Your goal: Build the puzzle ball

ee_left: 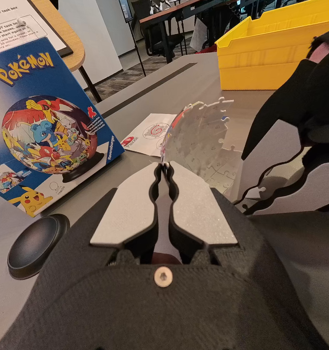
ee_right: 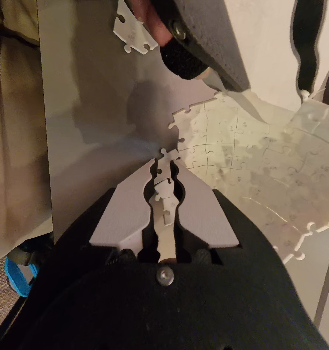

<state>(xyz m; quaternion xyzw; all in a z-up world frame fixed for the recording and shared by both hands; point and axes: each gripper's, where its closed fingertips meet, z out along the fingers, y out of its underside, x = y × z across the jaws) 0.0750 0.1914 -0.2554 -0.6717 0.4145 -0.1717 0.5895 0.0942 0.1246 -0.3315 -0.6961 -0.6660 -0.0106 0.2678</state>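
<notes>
My left gripper (ee_left: 164, 166) is shut on the lower edge of the partly built puzzle ball shell (ee_left: 197, 132), holding it upright over the grey table; its white inner side faces right. The shell (ee_right: 245, 161) fills the right of the right wrist view, where the left gripper (ee_right: 207, 47) shows at the top. My right gripper (ee_right: 163, 162) is shut on a white puzzle piece (ee_right: 169, 154), whose tab touches the shell's left edge. In the left wrist view the right gripper (ee_left: 242, 203) comes in from the right with the piece (ee_left: 255, 191).
The blue puzzle box (ee_left: 46, 123) stands at the left with the black stand (ee_left: 36, 244) in front of it. A leaflet (ee_left: 150, 132) lies behind the shell, and a yellow bin (ee_left: 264, 56) sits at the far right. A loose piece (ee_right: 133, 37) lies near the table edge (ee_right: 46, 132). My hands' fingertips stand some 10 centimeters from each other.
</notes>
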